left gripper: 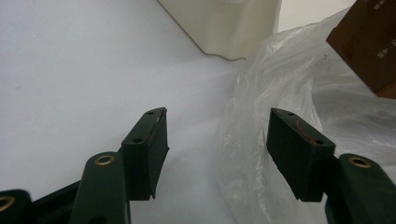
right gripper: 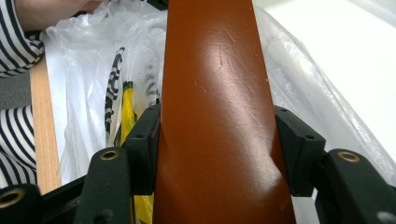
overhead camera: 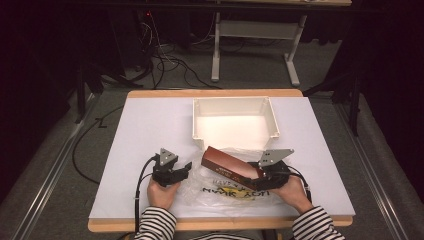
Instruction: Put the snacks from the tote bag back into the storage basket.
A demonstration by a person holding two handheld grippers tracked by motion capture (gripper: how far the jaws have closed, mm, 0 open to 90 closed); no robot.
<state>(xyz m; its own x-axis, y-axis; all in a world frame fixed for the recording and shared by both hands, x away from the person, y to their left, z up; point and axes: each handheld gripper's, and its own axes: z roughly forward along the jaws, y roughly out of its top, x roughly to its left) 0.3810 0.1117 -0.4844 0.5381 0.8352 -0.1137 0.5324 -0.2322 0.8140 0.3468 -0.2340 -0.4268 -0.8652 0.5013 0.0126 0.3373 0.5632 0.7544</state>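
Brown rectangular cardboard box clamped between right tongs, tilted, far end raised over crinkled clear plastic bag with yellow and black print on white tabletop. Left tongs spread wide, holding nothing, at bag's left edge. White open plastic bin just beyond bag, toward far side.

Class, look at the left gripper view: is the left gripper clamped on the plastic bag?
No: the left gripper has its jaws standing apart, the plastic bag only partly between them, neither pad pressing it.
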